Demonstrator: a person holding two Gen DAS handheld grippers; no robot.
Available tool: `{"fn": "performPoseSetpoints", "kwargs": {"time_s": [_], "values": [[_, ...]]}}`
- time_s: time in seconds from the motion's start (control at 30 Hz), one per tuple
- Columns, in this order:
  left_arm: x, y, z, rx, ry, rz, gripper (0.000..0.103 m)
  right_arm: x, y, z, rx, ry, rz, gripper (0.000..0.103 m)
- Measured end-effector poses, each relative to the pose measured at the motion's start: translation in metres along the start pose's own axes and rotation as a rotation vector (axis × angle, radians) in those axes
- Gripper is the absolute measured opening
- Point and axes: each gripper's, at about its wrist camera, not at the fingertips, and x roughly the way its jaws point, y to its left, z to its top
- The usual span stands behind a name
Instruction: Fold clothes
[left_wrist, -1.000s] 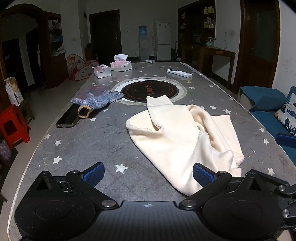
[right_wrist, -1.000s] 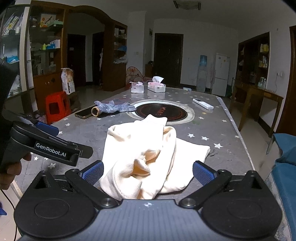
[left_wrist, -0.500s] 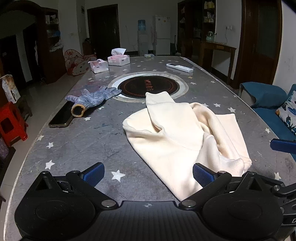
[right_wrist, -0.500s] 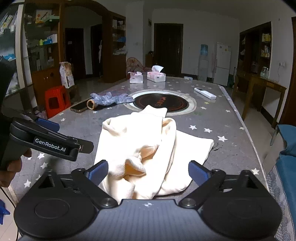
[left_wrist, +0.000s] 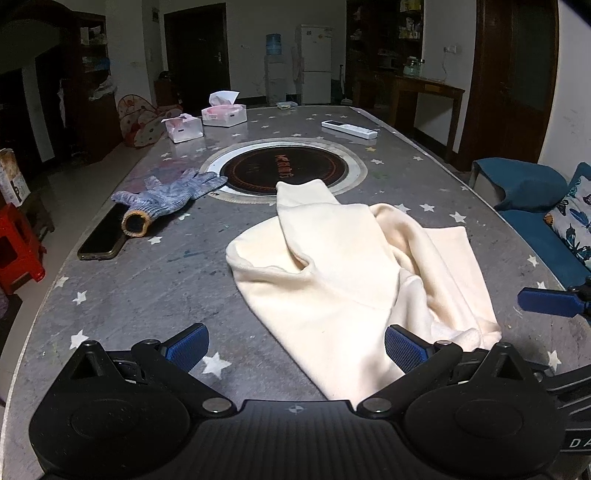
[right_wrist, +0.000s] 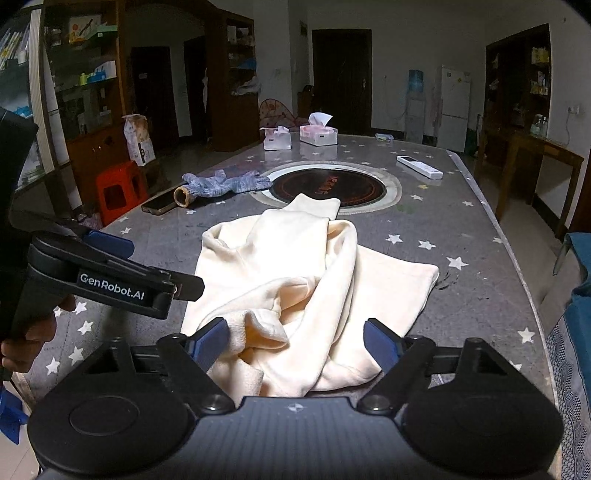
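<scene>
"GenRobot.AI" in white on the left gripper (right_wrist: 107, 258) body; perhaps "DA" on the other handle (left_wrist: 576, 441).

Both grippers are black with blue finger pads (right_wrist: 382, 345). The left gripper (right_wrist: 110, 254) says "GenRobot.AI" in white. Round silver screws sit behind the jaws.

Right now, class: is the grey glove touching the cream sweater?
Apart. The left wrist view shows bare table between the glove and the sweater.
</scene>
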Motion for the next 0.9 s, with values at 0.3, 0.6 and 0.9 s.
{"fn": "performPoseSetpoints", "kwargs": {"time_s": [0.3,0.6,0.9], "values": [[0.007,-0.011,0.016,0.024,-0.021,-0.056,0.102,0.008,-0.014,0.004,0.030,0.016,-0.015,0.068],[0.024,-0.030,0.031,0.070,-0.016,-0.169,0.088,0.020,-0.042,0.010,0.077,0.032,-0.043,0.053],[0.049,-0.047,0.031,0.163,0.044,-0.257,0.065,0.025,-0.064,0.018,0.103,0.036,-0.060,0.047]]}}
